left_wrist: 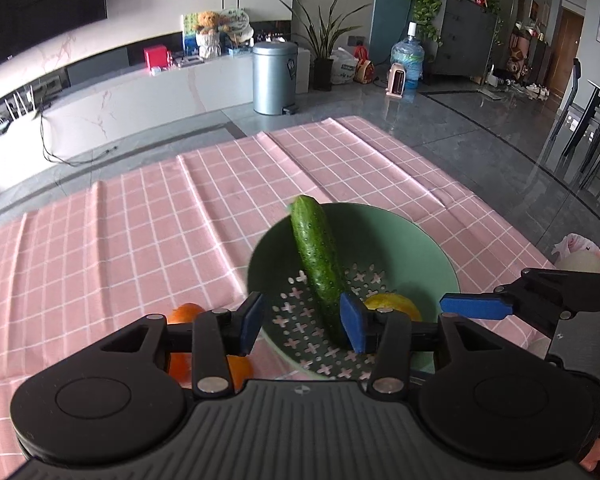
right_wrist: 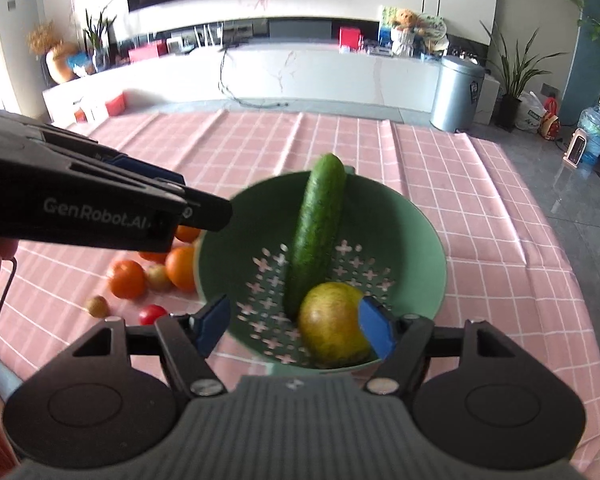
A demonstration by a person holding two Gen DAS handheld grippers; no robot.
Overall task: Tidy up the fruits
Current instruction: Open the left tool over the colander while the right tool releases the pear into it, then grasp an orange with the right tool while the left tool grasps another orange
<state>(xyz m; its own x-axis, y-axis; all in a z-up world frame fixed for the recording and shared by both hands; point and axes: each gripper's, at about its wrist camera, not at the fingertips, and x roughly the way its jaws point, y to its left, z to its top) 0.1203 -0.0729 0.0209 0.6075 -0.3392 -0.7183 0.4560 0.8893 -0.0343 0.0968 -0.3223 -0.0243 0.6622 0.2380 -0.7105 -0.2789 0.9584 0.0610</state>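
— Pink checked cloth (right_wrist: 480, 216) under me. What's nearest?

— My right gripper (right_wrist: 296, 326), fingers apart over the green strainer bowl (right_wrist: 428, 256), gripping nothing. Left gripper (left_wrist: 302, 322) is likewise spread and empty; its side reads "GenRobot.AI".

— And in the bowl?

— A yellow-green fruit (right_wrist: 332, 328) at the near rim, and a cucumber (right_wrist: 318, 232) lengthwise, its tip over the far rim. Oranges (right_wrist: 180, 266) lie left, outside.
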